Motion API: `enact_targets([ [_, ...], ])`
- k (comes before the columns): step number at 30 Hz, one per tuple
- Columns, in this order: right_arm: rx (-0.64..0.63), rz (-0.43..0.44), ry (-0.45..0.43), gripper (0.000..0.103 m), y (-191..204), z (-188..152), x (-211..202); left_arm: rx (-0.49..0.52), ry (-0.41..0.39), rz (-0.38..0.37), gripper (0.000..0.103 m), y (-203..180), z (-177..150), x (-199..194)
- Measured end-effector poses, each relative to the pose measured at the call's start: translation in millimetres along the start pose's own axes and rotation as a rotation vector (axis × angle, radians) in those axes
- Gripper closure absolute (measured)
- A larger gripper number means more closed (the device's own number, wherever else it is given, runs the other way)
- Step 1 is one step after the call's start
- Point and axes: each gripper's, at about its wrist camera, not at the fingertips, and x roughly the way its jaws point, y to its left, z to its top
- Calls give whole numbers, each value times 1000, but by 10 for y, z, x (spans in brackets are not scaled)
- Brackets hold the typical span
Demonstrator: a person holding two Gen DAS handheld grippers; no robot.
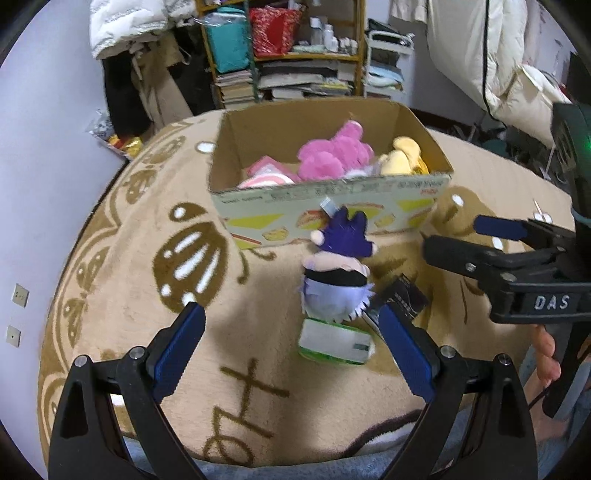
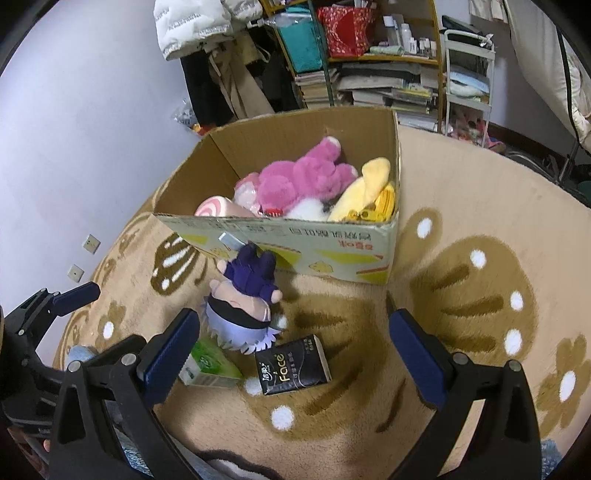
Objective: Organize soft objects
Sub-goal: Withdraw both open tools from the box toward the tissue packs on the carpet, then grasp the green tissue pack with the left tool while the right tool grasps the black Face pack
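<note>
Both tongs, left gripper [image 1: 291, 354] and right gripper [image 2: 295, 354], are held released. Purple-clothed, lilac-haired plush doll [image 1: 338, 275] at frame centre should be pinched around its soft body, then dropped into the open cardboard box [image 1: 424, 192] above.

A beige blanket [image 2: 461, 229] with brown patterns lies below the tool. Far ahead stands a shelf [image 2: 384, 59] with stacked books [image 2: 384, 88], and a white jacket [image 2: 192, 22] hangs to its left.

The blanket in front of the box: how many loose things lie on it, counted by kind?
Doll: 1, purple and pale
Tissue packs: 2, one green, one black
Total: 3, all outside the box
</note>
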Motion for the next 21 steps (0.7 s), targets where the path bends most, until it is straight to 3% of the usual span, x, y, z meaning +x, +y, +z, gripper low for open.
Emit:
enact_targets([
  [11,9,-3,111,0,-9,-48,284,60,116,-64,9,-179,-56,301],
  [21,20,0,231,0,-32,-120,622,65,226,-64,9,-201,-105,593],
])
